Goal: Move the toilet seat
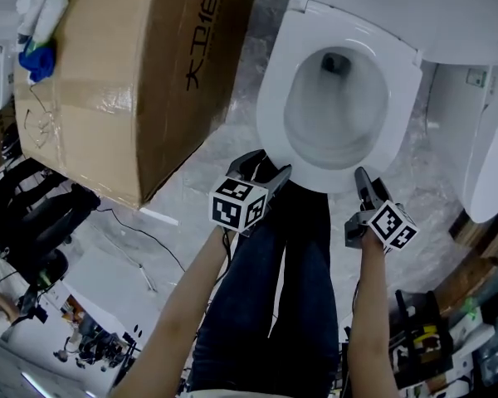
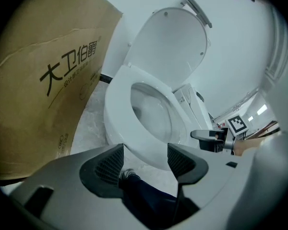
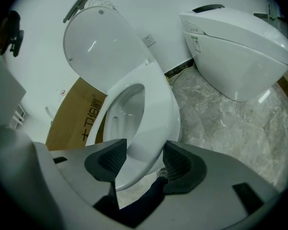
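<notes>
A white toilet stands ahead with its seat down on the bowl and its lid raised against the wall. My right gripper is at the seat's front right rim. In the right gripper view the seat's front edge runs between the jaws of the right gripper; it lies against the left pad, while a dark gap shows beside the right pad. My left gripper hovers just short of the front left rim. It is open, with nothing between the jaws of the left gripper.
A large cardboard box stands close to the toilet's left side. A second white toilet is on the right. The person's dark trouser legs are directly below the grippers. Black bags and cables lie at the lower left.
</notes>
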`<state>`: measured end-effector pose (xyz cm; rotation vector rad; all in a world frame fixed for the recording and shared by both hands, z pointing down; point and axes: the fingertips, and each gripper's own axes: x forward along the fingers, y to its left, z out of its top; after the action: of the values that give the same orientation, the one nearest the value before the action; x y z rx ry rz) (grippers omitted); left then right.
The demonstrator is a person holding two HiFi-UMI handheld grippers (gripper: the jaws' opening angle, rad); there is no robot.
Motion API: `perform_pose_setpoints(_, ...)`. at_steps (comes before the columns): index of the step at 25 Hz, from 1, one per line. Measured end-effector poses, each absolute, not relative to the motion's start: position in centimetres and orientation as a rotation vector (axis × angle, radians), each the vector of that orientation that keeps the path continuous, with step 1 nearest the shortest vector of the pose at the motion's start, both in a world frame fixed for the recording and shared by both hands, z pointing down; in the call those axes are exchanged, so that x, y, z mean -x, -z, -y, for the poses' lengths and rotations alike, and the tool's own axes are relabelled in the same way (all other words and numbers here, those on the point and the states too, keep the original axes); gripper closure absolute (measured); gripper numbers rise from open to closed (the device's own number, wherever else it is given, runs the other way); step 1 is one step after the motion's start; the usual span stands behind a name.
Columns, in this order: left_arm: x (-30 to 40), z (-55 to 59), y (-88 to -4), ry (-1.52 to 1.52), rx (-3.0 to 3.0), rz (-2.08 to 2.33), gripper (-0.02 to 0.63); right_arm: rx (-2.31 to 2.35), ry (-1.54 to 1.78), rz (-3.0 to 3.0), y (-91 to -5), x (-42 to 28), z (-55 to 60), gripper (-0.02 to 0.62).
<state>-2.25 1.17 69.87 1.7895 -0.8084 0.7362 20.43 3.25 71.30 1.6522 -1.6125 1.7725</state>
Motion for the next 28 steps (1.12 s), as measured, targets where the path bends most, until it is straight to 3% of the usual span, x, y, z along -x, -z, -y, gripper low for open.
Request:
perform_pose_setpoints(16,2.8,-5.1,-63.0,-0.703,-1.882,0.828,0.314,-1.747,-1.741,1.718,-65.3,-20.9,-2.1,0.353)
perform_pose_setpoints(28,-0.7,-4.2,-59.8,-0.802,-2.068,0.759,0.314,-1.841,-1.725,1.764,-61.1,-21.2,-0.3,0.354)
